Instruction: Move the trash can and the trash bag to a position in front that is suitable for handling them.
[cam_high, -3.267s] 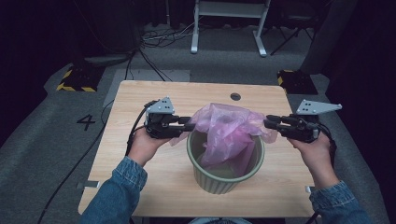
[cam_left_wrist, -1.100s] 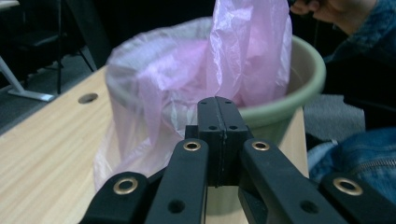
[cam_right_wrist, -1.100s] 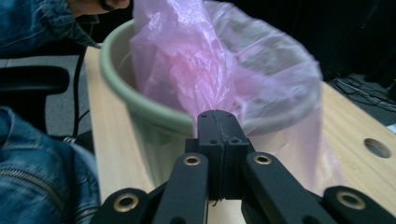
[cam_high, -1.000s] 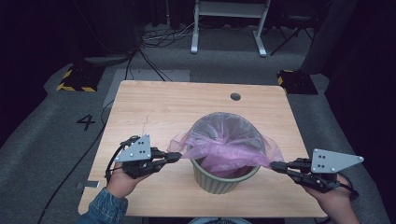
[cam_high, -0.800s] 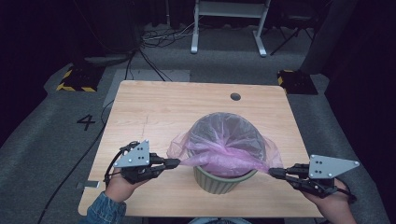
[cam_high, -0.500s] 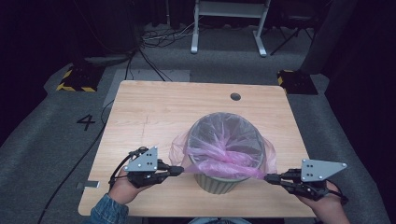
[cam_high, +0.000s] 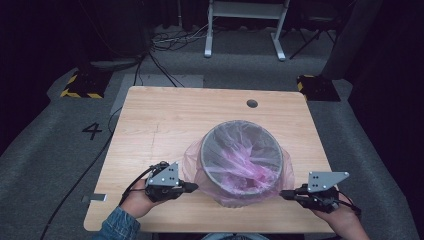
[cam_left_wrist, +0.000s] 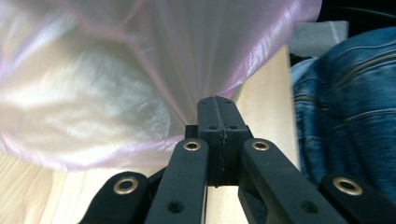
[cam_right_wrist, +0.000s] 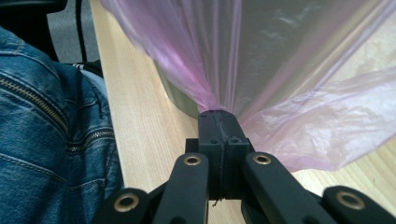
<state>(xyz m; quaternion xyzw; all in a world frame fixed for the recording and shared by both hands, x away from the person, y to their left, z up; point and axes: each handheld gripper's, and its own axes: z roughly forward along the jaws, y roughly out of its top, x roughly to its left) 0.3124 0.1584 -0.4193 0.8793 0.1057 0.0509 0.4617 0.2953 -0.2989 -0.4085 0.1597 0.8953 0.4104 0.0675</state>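
The pink bag (cam_high: 239, 165) sits as a liner in the green bin (cam_high: 240, 197), which stands on the wooden table (cam_high: 165, 125) a little toward the person's edge. The mouth of the bag is folded over the rim of the bin, and its skirt hangs down the outside wall on both sides.

The left gripper (cam_high: 192, 187) is just beside the bin on its left, low near the table. Its jaws are fully closed, with a gathered pinch of the bag's edge between them; in the left gripper view (cam_left_wrist: 215, 105) the film fans out from the closed tips. The right gripper (cam_high: 283, 194) is just beside the bin on its right, also closed tight on the hem (cam_right_wrist: 219, 114).

I judge the bag to be very light, thin and soft, without any stiffness. It is smooth, so it may slip from the pads, and it may tear if pulled hard over the rim. The best place to hold is the hem, at two opposite sides of the bin.
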